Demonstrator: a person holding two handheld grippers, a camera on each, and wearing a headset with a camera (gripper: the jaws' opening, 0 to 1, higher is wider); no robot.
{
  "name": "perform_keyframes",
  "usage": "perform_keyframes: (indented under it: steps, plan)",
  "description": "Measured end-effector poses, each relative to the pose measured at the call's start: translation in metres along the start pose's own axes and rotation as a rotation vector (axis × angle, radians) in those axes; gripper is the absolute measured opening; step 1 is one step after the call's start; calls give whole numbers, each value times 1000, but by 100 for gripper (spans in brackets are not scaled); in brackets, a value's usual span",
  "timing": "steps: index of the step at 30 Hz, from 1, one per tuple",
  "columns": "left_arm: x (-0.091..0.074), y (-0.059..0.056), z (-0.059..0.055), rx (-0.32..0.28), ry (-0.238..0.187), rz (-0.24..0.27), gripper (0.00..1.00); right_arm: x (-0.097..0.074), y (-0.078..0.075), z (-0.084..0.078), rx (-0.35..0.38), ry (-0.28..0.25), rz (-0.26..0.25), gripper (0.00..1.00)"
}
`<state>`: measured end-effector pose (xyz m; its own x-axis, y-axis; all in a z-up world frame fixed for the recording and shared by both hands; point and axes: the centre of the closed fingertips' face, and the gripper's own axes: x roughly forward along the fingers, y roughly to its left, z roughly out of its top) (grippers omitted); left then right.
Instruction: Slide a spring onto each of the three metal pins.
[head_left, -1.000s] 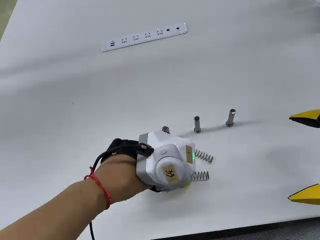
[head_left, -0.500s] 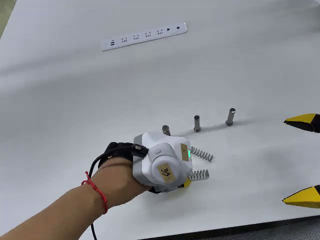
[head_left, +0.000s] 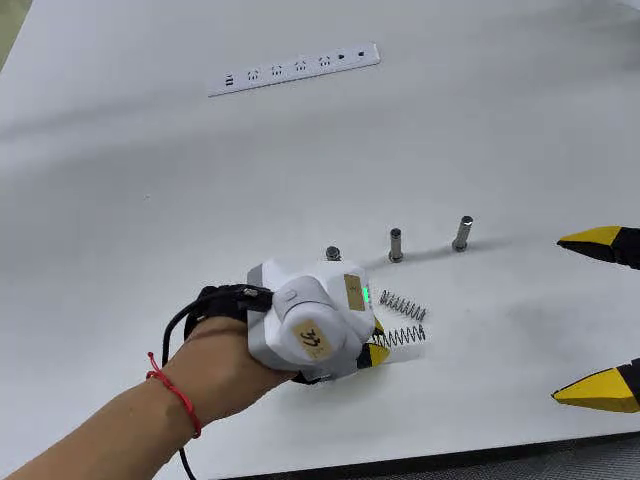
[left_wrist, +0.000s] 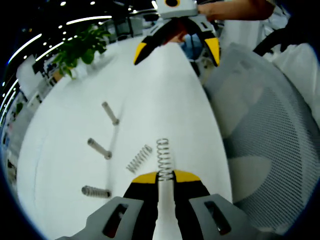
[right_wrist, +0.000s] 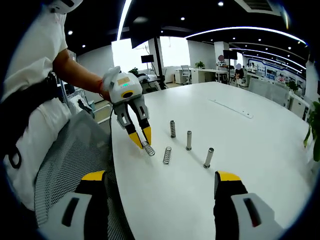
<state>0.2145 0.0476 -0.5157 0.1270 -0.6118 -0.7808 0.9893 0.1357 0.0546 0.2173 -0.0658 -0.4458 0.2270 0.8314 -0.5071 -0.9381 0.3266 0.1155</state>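
Observation:
My left gripper (head_left: 377, 346) is shut on one end of a spring (head_left: 402, 336), which sticks out to the right, just off the white table (head_left: 200, 180). In the left gripper view the shut jaws pinch that spring (left_wrist: 163, 159). A second spring (head_left: 403, 307) lies loose just beyond it. Three pins stand in a row: the left pin (head_left: 333, 253) wears a spring, while the middle pin (head_left: 396, 244) and right pin (head_left: 462, 232) are bare. My right gripper (head_left: 560, 318) stands open at the right edge with nothing between its jaws.
A white power strip (head_left: 295, 70) lies at the far side of the table. The table's near edge (head_left: 420, 462) runs just behind the grippers. A mesh chair (left_wrist: 270, 125) stands off the table's edge.
The left gripper has drawn back to the left and raised the near spring, which earlier lay flat on the table. The right gripper has edged slightly inward.

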Motion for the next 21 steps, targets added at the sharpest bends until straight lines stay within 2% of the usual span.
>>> perform_keyframes:
  steps: [6,10,13,15,18,21]
  plan:
    - [-15,3,18,-52,-92,43,10,1,1,22,34,-60,3,83]
    - [-25,4,34,-89,-162,70,10,4,1,41,80,-110,-1,77]
    - [-31,3,46,-113,-213,85,10,8,1,51,136,-129,0,68]
    - [-35,4,54,-131,-250,96,10,12,0,58,147,-159,1,63]
    - [-41,4,63,-157,-299,110,10,17,1,63,198,-157,4,55]
    - [-47,6,71,-185,-341,123,10,21,2,70,231,-183,11,49]
